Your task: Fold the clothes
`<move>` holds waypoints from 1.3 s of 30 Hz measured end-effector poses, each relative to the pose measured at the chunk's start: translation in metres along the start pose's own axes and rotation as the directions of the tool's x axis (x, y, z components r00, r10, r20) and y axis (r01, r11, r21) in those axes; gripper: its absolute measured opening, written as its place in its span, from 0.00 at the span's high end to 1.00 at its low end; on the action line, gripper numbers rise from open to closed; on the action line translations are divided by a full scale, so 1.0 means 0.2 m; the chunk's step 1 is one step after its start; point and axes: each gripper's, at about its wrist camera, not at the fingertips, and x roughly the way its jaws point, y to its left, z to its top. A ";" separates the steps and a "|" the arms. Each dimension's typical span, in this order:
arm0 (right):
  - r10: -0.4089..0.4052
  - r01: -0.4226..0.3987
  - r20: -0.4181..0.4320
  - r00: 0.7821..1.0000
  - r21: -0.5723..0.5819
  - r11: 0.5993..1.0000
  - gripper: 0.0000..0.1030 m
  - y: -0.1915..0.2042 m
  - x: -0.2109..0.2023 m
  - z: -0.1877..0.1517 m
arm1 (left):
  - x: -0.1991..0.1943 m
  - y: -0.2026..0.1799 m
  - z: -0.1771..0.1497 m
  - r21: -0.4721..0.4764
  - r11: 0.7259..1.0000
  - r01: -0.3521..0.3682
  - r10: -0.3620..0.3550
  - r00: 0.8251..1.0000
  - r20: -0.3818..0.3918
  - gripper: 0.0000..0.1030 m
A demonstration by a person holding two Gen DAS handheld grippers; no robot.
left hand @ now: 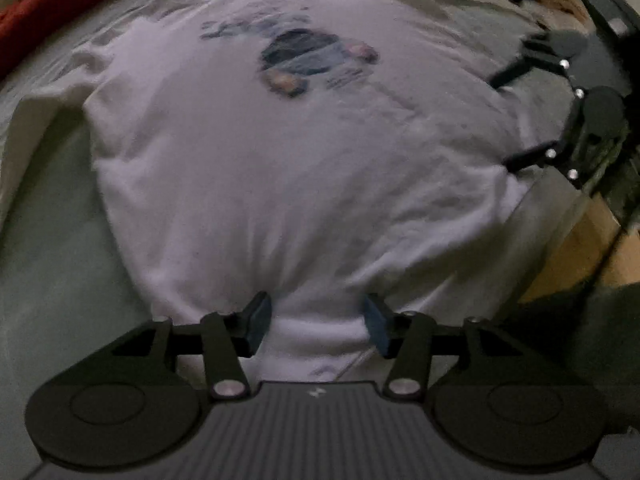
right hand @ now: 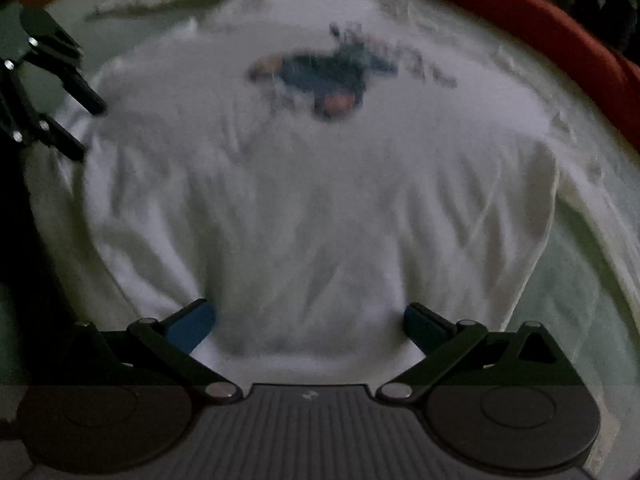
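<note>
A big bed with a pale greenish-white sheet [left hand: 44, 248] is filling both views, and a red blanket [right hand: 532, 12] is lying along its far side. A strip of yellow-brown floor [left hand: 580, 248] is showing past the near edge of the bed in the left view.

On the sheet a white cotton T-shirt with a dark blue picture on its chest [left hand: 288, 168] is lying spread out flat, print side up, with one short sleeve [left hand: 48, 108] sticking out to the side. It is looking a bit wrinkly.

The left hand-held gripper [left hand: 318, 322] is pointing down at the shirt's near edge. Its blue pads are standing about half apart, with a bump of white cloth between them, but they are not squeezing it. The right hand-held gripper [right hand: 310, 326] is hovering over the shirt edge on the other side, with its jaws spread wide and nothing in them.

The shirt is probably very light, soft and floppy. It is likely going to sag and bunch if only one spot is being lifted. A good place to take hold is probably the edge, with a pinch at two spots well apart, so the cloth is staying stretched while it is being folded over. The thin cloth may slip out unless the pads are closing fully.
</note>
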 end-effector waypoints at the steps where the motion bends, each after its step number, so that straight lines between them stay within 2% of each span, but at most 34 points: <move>1: 0.005 -0.005 0.007 1.000 0.021 1.000 0.00 -0.01 -0.01 -0.03 | -0.02 0.02 -0.01 -0.037 0.999 0.001 -0.002 1.000 -0.011 0.48; 4: 0.005 -0.005 0.000 1.000 0.097 0.995 0.00 -0.07 -0.07 -0.08 | -0.10 0.10 0.03 -0.121 0.992 -0.023 0.020 0.999 -0.026 0.50; 6: -0.018 0.019 -0.003 1.000 0.134 0.991 0.00 -0.11 -0.08 -0.05 | -0.14 0.16 0.12 -0.133 0.990 -0.055 0.059 0.998 0.024 0.50; 8: -0.064 0.054 0.057 0.996 0.160 0.986 0.00 -0.16 -0.11 0.01 | -0.11 0.23 0.25 -0.142 0.989 -0.047 0.061 0.993 0.099 0.49; 10: -0.114 0.087 0.131 0.985 0.191 0.978 0.00 -0.25 -0.09 0.14 | -0.08 0.31 0.39 -0.150 0.988 -0.035 0.061 0.983 0.172 0.49; 14: -0.194 0.122 0.267 0.944 0.265 0.956 0.00 -0.44 0.05 0.43 | 0.09 0.40 0.67 -0.107 0.994 -0.034 0.063 0.957 0.282 0.49; 16: -0.211 0.108 0.311 0.927 0.317 0.942 0.00 -0.54 0.14 0.54 | 0.19 0.45 0.74 -0.135 0.990 -0.039 0.077 0.956 0.284 0.49; 19: -0.219 0.093 0.265 0.939 0.417 0.904 0.00 -0.65 0.27 0.57 | 0.28 0.55 0.76 -0.197 0.978 -0.068 0.116 0.963 0.242 0.48; 24: -0.234 0.112 0.223 0.947 0.452 0.885 0.00 -0.68 0.25 0.36 | 0.21 0.63 0.59 -0.233 0.969 -0.077 0.126 0.971 0.203 0.47; 28: -0.236 0.142 0.141 0.961 0.482 0.865 0.00 -0.64 0.15 0.30 | 0.15 0.63 0.60 -0.218 0.974 -0.065 0.113 0.969 0.219 0.48; 31: -0.269 0.141 0.158 0.950 0.552 0.822 0.00 -0.69 0.09 0.31 | 0.15 0.63 0.67 -0.190 0.981 -0.035 0.090 0.952 0.291 0.48; 35: -0.330 0.120 0.208 0.921 0.655 0.746 0.00 -0.79 0.05 0.35 | 0.23 0.68 0.81 -0.197 0.980 0.004 0.062 0.943 0.328 0.48; 37: -0.352 0.117 0.222 0.909 0.676 0.727 0.00 -0.86 0.08 0.41 | 0.27 0.69 0.87 -0.208 0.978 0.027 0.048 0.937 0.346 0.48; 39: -0.350 0.094 0.253 0.902 0.676 0.731 0.00 -0.92 0.11 0.49 | 0.30 0.69 0.92 -0.223 0.974 0.026 0.055 0.936 0.348 0.48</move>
